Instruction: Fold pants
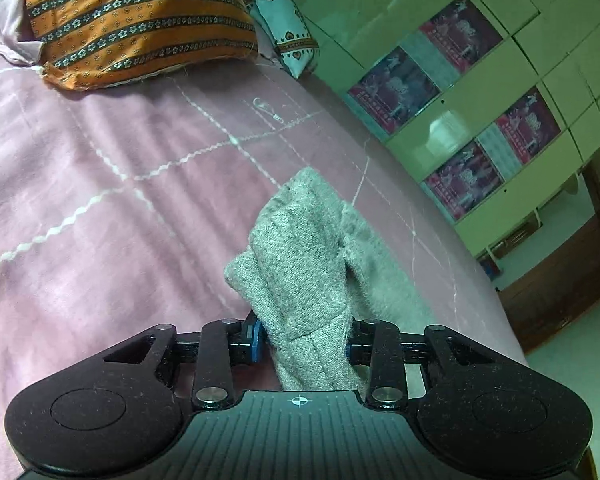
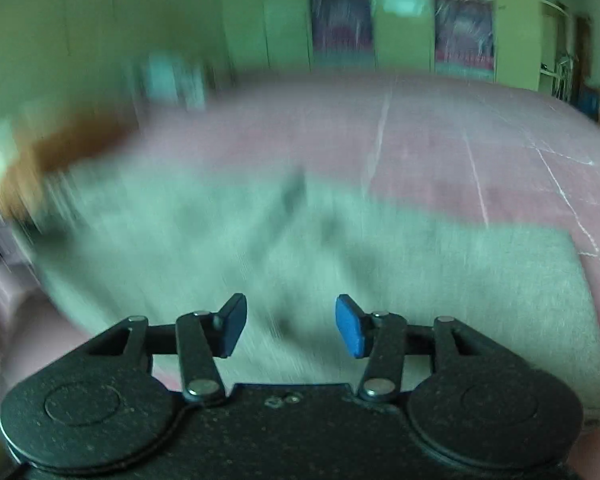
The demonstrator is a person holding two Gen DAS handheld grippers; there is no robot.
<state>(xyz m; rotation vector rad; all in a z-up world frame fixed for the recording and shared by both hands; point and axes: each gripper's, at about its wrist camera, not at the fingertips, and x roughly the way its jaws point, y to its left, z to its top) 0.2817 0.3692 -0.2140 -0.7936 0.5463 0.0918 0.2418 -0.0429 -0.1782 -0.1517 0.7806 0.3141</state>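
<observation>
In the left wrist view a bunched fold of grey knitted pants (image 1: pixel 300 264) stands up between the blue pads of my left gripper (image 1: pixel 305 340), which is shut on it above the pink bedspread (image 1: pixel 100 200). The right wrist view is blurred. There the grey pants (image 2: pixel 340 248) lie spread flat across the bed below my right gripper (image 2: pixel 291 326). Its blue pads (image 2: pixel 350 330) stand apart with no cloth between them.
An orange patterned pillow (image 1: pixel 132 20) and a white heart-print pillow (image 1: pixel 280 28) lie at the head of the bed. A green cupboard wall with pictures (image 1: pixel 480 92) runs along the bed's right side, with floor (image 1: pixel 572 340) beyond the bed's edge.
</observation>
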